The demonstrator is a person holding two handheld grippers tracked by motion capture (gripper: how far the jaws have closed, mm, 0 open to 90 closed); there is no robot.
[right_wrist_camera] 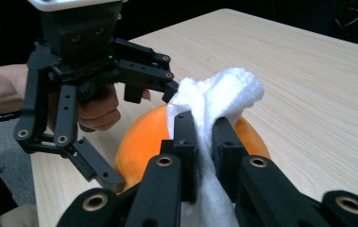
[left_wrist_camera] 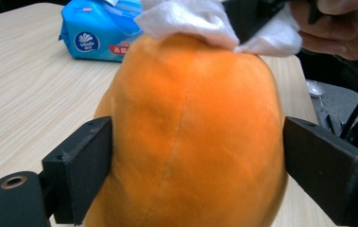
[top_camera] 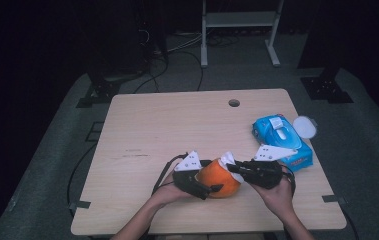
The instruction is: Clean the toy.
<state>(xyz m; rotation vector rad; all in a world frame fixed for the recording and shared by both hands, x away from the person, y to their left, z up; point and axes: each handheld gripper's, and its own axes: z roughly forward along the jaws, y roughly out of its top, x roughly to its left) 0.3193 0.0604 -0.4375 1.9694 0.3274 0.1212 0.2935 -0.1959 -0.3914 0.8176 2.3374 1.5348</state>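
Now we see the orange fruit lying on the wooden table, near its front edge, at about 6 o'clock from the table's middle in the high view. The left gripper sits at the fruit's 9 o'clock and the right gripper at its 2 o'clock. In the left gripper view the fruit stands between the two black jaws: the jaws are spread wide to either flank. The left one lies right against the skin, while the right one stands just beside it, and we cannot tell whether it touches. No squeeze shows on either side.

In the right gripper view the jaws are drawn together on a white wipe, pinching it where it bunches above the fruit. The wipe's free end folds over toward 1 o'clock, and the fruit lies just beyond and below the jaw tips. The left gripper shows there at 10 o'clock, a hand behind it.

A blue pack of wipes lies at 2 o'clock from the fruit, near the table's right edge, with a white round lid beside it.
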